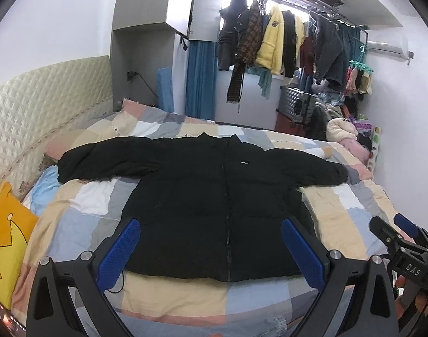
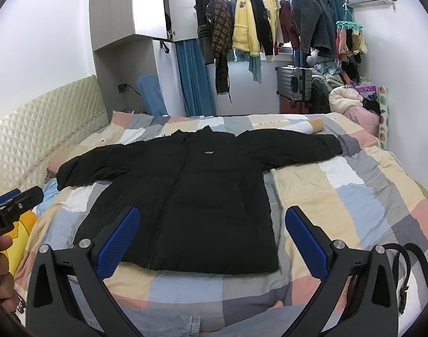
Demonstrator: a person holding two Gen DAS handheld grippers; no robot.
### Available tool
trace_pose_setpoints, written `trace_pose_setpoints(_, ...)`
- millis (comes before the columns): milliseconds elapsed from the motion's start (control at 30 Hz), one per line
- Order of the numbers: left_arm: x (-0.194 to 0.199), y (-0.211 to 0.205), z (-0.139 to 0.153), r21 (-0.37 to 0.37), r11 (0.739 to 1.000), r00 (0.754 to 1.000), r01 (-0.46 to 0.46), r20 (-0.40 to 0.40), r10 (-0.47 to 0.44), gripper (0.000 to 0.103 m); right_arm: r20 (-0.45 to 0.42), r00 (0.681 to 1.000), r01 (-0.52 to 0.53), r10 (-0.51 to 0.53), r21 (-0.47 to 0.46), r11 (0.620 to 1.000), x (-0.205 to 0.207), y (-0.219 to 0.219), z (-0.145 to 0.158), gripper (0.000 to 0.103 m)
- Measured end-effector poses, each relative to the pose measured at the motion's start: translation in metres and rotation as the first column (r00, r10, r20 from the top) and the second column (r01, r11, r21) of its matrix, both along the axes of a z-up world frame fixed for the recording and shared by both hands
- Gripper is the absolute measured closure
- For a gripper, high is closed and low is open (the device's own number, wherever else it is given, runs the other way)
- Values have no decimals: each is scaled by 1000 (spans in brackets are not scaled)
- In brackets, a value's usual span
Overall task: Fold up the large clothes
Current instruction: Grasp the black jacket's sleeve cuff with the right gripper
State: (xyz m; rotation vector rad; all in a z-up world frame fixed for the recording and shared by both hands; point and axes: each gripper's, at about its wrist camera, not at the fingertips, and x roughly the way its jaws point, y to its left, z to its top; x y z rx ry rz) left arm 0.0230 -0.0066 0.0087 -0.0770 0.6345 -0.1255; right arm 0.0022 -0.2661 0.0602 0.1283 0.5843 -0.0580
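At nine o'clock in our left wrist view we see a cream quilted headboard [image 1: 45, 95], with an orange and yellow cartoon cushion [image 1: 6, 241] below it at eight o'clock. Our left gripper [image 1: 211, 248] hangs with its blue-padded fingers spread wide and nothing between them, above the hem of the black puffer jacket [image 1: 202, 196]. That jacket lies flat and front up at the centre of the patchwork pastel bedspread [image 1: 82, 224], zip closed, collar toward twelve o'clock, one sleeve stretched toward nine o'clock and the other toward three. At twelve to one o'clock a rail of hanging clothes [image 1: 272, 36] crosses the window, with a silver ribbed suitcase [image 1: 296, 104] beneath it. At four o'clock the right gripper [image 1: 399, 230] enters the frame; in its own view that right gripper [image 2: 212, 241] is likewise spread wide and empty over the jacket's [image 2: 185, 196] lower edge, with the bedspread [image 2: 340, 196] bare to three o'clock
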Motion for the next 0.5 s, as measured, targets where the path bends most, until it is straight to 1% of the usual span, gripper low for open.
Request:
trace_pose_setpoints(100, 11, -2, 0, 0, 1000, 1000, 14, -7, -14, 1, 15, 1000, 15, -15, 0, 1000, 2, -5, 4, 0)
trace_pose_setpoints(233, 25, -11, 7, -16, 995, 995, 103, 8, -103, 1, 34, 999, 33, -32, -4, 999, 10, -18, 13, 0)
trace_pose_setpoints(333, 38, -16, 19, -41, 991, 991, 130, 38, -129, 1, 68, 997, 39, -39, 4, 999, 20, -32, 25, 0)
trace_pose_setpoints(400, 50, -22, 30, -37, 990, 989, 138, 62, -135, 1, 98, 994, 51, -51, 0, 999, 28, -43, 33, 0)
trace_pose_setpoints(467, 62, -29, 41, -15, 990, 987, 138, 90, -136, 1, 118, 991, 59, -55, -31, 998, 37, -51, 39, 0)
trace_pose_setpoints(500, 67, -32, 45, -5, 990, 986, 139, 98, -138, 1, 131, 990, 62, -51, -80, 995, 43, -51, 43, 0)
